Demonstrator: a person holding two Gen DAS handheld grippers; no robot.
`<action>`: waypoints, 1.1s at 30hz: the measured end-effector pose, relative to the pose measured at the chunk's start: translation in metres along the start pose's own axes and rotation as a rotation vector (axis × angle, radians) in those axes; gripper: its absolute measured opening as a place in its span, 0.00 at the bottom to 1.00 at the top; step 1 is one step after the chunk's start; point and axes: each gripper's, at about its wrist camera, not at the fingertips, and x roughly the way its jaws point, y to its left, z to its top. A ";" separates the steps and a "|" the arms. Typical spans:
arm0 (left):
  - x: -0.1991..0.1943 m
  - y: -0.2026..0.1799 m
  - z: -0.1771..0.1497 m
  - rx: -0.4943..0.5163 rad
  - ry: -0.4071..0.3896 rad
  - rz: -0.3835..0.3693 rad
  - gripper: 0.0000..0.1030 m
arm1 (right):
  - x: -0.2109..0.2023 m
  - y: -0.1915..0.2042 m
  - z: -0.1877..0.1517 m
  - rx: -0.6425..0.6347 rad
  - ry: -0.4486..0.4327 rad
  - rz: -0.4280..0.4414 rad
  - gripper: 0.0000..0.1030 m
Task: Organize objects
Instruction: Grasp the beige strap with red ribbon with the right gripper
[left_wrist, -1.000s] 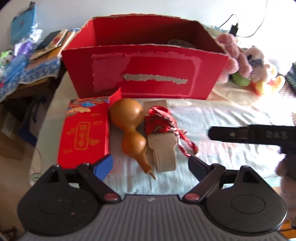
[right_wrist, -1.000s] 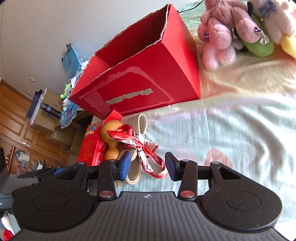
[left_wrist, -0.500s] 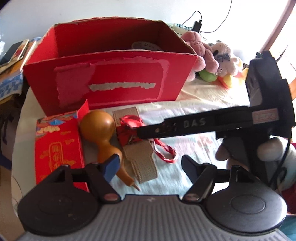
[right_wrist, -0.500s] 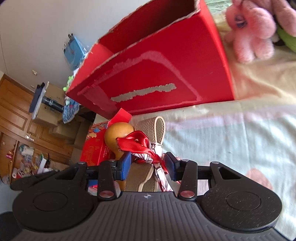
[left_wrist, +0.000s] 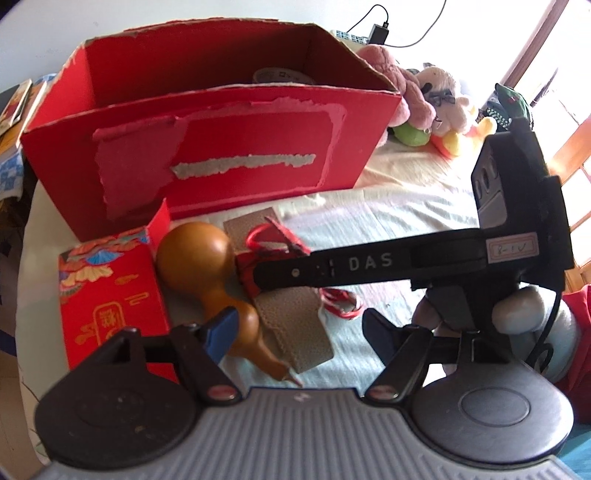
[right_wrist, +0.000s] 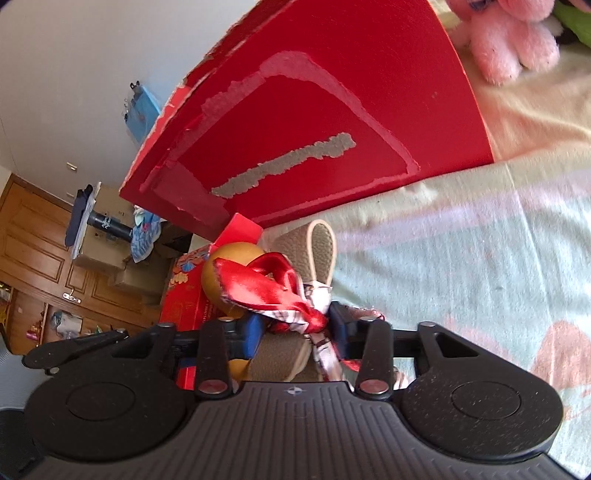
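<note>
Between my right gripper's (right_wrist: 293, 334) pads sits the knot of the red scarf (right_wrist: 266, 288), and the jaws look closed onto it, though I cannot tell how firmly they bite. The scarf lies draped over the tan pouch (left_wrist: 291, 325) on the bedspread (right_wrist: 461, 266), just in front of the red box (left_wrist: 207, 155), with the gourd (left_wrist: 201, 266) touching its left side and the red packet (left_wrist: 110, 295) beyond that. The box stands directly ahead of the right gripper, its open top above and behind the scarf, so I judge the move to be a lift up and forward over the near wall. My left gripper (left_wrist: 295, 328) hangs with jaws apart, empty, nearer the gourd's thin end. The scarf's loose tail trails toward me and could snag on the pouch.
</note>
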 end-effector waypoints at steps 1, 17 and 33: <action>0.001 -0.001 0.000 0.001 0.000 0.000 0.73 | -0.001 -0.004 0.001 0.018 0.006 0.010 0.31; 0.054 -0.042 0.022 -0.049 0.078 0.025 0.80 | -0.051 -0.043 0.014 0.036 0.065 0.041 0.27; 0.077 -0.125 0.064 0.023 0.029 -0.059 0.52 | -0.132 -0.082 0.033 0.085 -0.006 0.055 0.27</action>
